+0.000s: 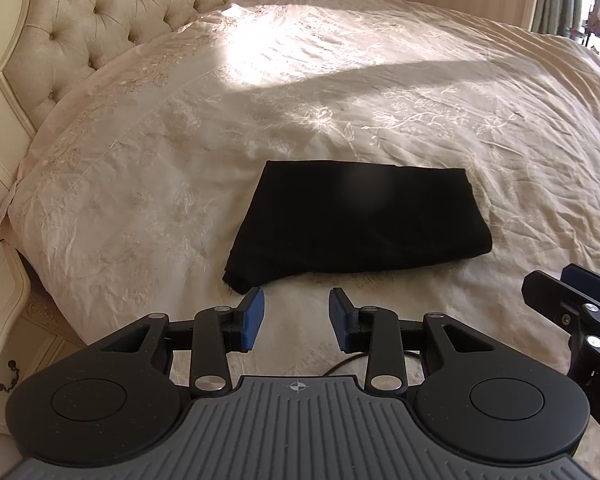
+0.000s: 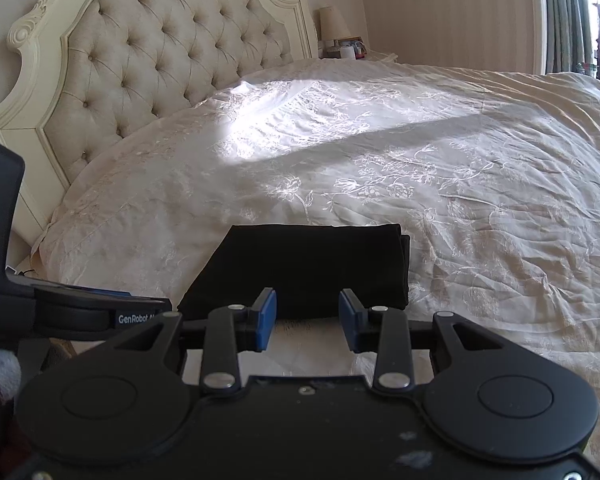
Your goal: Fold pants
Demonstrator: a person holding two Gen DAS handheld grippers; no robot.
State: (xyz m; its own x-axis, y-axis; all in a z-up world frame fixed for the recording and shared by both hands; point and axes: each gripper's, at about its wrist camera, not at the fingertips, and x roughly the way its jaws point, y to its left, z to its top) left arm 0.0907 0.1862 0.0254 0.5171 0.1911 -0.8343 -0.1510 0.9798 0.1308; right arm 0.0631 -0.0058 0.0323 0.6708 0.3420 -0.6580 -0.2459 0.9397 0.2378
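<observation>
On the bed [image 1: 148, 184], black pants [image 1: 356, 224] lie folded in a compact rectangle. Left gripper [image 1: 296, 318] and right gripper [image 2: 308, 320] hover short of its near edge, jaws spread, empty. Any tidying should square the loose left corner gently.

Folded pants [image 1: 356, 220] on bedspread [image 1: 460, 120], headboard [image 1: 80, 40] behind left; nightstand [image 1: 4, 320] beside bed
</observation>
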